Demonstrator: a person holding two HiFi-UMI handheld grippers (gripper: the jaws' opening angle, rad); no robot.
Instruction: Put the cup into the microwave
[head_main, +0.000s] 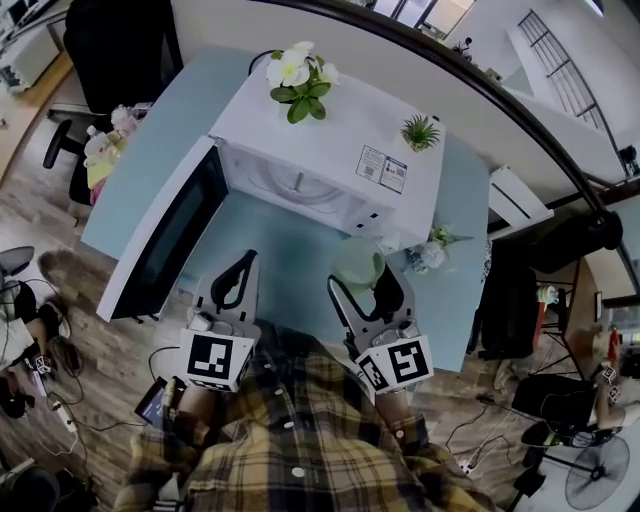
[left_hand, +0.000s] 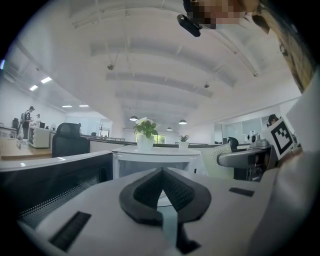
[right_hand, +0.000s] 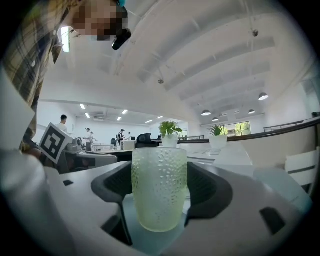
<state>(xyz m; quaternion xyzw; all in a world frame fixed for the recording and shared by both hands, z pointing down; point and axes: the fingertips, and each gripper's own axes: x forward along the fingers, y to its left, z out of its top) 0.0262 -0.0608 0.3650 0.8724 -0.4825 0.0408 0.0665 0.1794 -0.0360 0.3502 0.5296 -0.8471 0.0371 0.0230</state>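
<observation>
I counted one microwave (head_main: 320, 150), one cup (head_main: 357, 266), two grippers, namely the left gripper (head_main: 244, 262) and the right gripper (head_main: 365, 282), two potted plants, namely a white-flowered plant (head_main: 297, 75) and a spiky plant (head_main: 420, 131), and one blue table (head_main: 150, 150).

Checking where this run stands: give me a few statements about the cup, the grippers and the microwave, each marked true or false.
1. The microwave has its door open. True.
2. The cup is inside the microwave. False: it is held upright by the right gripper, in front of the microwave.
3. The left gripper is empty, with its jaws together. True.
4. The microwave's top is bare. False: a flowering plant and a small green plant stand on it.
</observation>
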